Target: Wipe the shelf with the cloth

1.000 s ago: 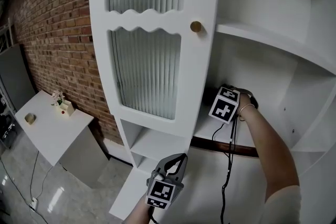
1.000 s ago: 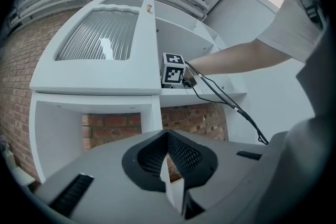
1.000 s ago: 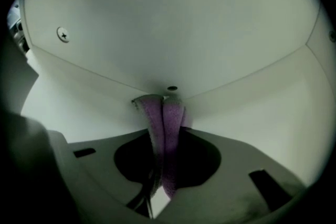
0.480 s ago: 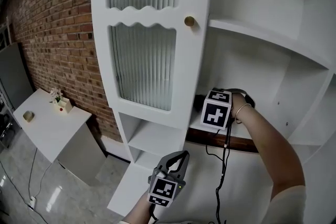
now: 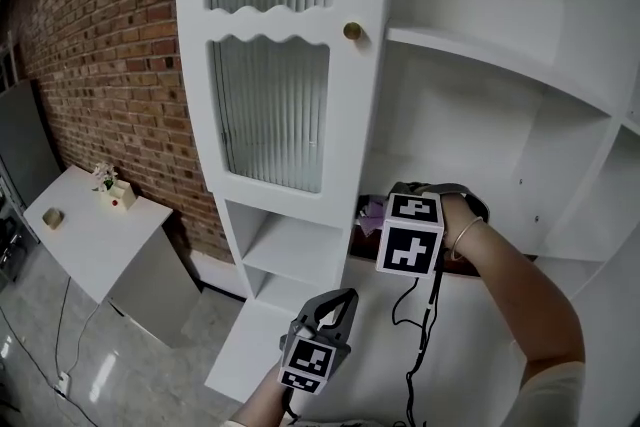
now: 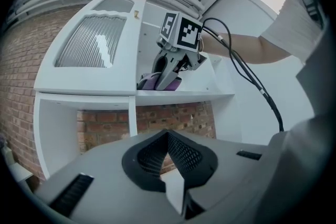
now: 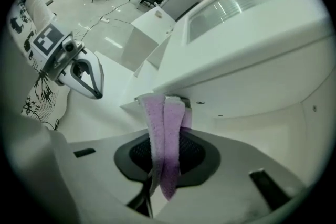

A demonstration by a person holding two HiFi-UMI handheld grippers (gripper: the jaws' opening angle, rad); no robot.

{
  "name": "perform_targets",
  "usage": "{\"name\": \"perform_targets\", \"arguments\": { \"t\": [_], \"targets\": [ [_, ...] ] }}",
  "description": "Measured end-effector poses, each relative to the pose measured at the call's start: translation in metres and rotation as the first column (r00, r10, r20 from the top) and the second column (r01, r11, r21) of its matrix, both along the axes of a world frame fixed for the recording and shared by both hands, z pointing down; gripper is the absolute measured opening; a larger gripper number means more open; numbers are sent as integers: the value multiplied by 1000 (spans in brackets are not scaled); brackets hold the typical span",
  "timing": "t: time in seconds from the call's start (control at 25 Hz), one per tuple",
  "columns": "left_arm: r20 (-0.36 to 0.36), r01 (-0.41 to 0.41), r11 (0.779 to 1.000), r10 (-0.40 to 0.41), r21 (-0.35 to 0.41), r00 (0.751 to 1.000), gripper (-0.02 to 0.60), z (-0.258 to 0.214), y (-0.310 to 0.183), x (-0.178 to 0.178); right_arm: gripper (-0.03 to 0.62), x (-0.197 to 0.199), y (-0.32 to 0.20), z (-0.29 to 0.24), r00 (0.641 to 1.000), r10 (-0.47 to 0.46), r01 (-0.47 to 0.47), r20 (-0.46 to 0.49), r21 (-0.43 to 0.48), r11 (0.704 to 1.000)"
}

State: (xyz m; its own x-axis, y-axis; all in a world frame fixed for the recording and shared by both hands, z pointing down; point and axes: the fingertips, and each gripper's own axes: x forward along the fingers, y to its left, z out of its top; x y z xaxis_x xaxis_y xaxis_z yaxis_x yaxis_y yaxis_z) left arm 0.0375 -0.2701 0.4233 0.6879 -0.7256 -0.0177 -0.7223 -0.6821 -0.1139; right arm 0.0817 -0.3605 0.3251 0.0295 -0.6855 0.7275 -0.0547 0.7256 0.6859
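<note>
The jaws of the right gripper are pressed together on the purple cloth, which is folded in 2 strips between them and reaches forward out of the jaws; the jaws of the left gripper are closed against each other and they hold nothing. In the left gripper view the cloth lies on the white shelf, at the left end of it, just beside the edge of the open cabinet door; the right gripper is tilted down onto it. The head view shows the person's right hand inside the cabinet at the height of this shelf, with a black cable hanging from the gripper; the left gripper is lower and in front of the cabinet, well apart from the shelf, with its jaws pointing up. The door has ribbed glass and 1 round knob. Left of the cabinet there is a brick wall, and near it stands a small white table with small things on it, too small to tell.
</note>
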Motion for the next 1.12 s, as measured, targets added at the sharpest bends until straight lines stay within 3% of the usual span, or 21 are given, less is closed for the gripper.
{"name": "perform_targets", "arguments": {
  "t": [0.28,0.44,0.64,0.92,1.12],
  "targets": [
    [10,-8,1000,8,-5,1000,15,4,18,5,77,-3,40,3,997,-19,24,74,-67,997],
    [11,-9,1000,9,2,1000,15,0,24,13,78,7,53,2,995,-20,25,93,-61,998],
    [-1,17,1000,-17,8,1000,15,-4,27,28,78,28,68,-7,979,-29,47,202,-86,995],
    [-10,23,1000,-23,14,1000,14,-3,27,54,78,93,29,-46,983,48,-71,177,126,989],
    [16,0,1000,0,5,1000,14,6,17,59,80,127,-21,-49,977,124,-155,175,172,973]
  ]
}}
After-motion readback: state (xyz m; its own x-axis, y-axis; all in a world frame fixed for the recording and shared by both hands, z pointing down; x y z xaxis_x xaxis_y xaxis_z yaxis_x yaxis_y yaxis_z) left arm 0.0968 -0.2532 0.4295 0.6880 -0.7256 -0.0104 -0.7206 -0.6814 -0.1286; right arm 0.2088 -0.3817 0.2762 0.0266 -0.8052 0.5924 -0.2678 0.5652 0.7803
